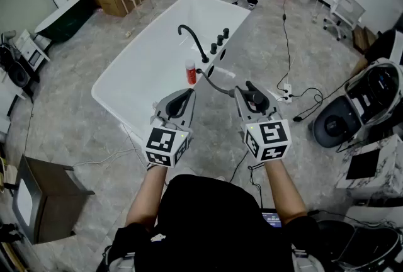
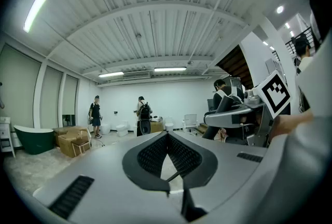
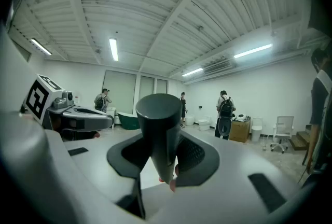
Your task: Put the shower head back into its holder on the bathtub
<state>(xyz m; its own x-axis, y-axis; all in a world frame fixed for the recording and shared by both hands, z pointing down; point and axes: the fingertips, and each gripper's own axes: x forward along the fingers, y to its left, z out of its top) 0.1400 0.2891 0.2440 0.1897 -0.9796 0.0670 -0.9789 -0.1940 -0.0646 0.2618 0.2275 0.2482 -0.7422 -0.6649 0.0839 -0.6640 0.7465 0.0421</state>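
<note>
My right gripper [image 1: 248, 90] has its fingers clamped on the shower head [image 3: 158, 129], held level just off the bathtub [image 1: 148, 69] near corner. The faucet [image 1: 192, 41] is at 11 o'clock from it. My left gripper [image 1: 182, 101]: fingers closed tip to tip, nothing between.

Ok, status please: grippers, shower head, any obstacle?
Left gripper shut, empty. Right gripper shut on shower head, held short of bathtub. Red bottle stands beside faucet at tub edge.
</note>
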